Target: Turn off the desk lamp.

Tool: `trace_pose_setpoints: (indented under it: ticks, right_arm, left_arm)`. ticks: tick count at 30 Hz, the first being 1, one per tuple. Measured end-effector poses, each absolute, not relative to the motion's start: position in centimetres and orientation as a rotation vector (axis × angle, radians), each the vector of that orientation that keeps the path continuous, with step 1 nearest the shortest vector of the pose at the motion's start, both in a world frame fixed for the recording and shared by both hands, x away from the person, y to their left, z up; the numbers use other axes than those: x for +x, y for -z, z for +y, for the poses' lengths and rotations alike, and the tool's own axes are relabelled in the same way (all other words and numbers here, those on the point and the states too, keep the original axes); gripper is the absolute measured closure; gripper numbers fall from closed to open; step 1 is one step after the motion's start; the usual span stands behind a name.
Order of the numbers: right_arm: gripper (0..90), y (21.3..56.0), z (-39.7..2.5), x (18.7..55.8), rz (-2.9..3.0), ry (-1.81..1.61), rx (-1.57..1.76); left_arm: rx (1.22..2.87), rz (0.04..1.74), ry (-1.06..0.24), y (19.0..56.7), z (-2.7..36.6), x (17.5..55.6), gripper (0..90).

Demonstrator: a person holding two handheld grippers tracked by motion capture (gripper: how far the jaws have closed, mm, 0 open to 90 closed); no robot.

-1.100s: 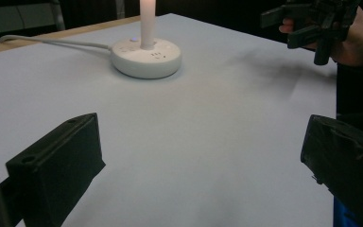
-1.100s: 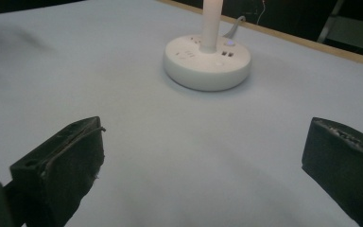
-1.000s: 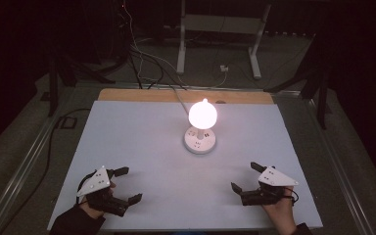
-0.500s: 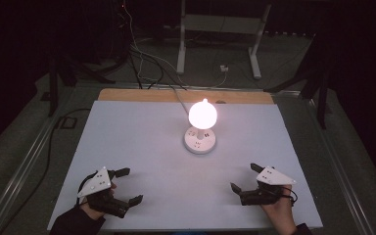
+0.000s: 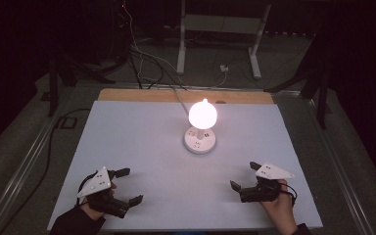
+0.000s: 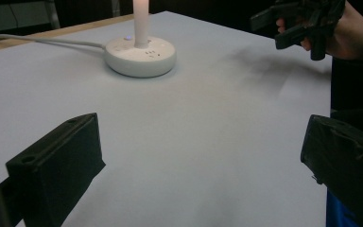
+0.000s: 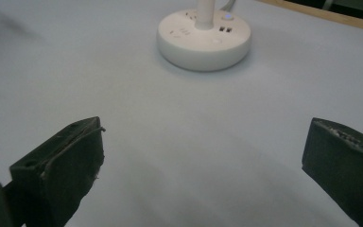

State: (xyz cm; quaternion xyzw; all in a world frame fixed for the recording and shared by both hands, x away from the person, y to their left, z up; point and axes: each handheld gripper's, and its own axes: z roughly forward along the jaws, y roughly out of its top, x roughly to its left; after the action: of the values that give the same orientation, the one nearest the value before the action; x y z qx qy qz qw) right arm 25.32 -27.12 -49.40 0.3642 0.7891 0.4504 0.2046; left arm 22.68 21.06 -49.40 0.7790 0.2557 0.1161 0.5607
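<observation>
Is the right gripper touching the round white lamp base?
No, the right gripper is apart from the round white lamp base, near the table's front edge.

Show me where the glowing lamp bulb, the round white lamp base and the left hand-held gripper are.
glowing round white lamp bulb [image 5: 203, 114], high view, middle of the bright globe
round white plastic lamp base [image 7: 204, 41], right gripper view, top face beside the stem
left hand-held gripper [image 5: 129, 186], high view, midway between its open fingertips

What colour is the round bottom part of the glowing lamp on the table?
White. The lamp's round plastic base shows best in the right gripper view.
</observation>
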Motion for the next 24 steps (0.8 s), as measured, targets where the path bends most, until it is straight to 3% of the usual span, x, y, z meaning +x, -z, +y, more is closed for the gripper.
trace_pose_setpoints:
  ticks: [24]
  right_arm:
    - [0.0,45.3,-27.7,27.9,2.138,-1.377,0.981]
  left_arm:
    - [1.825,0.607,-0.269,49.4,21.2,22.7,0.4]
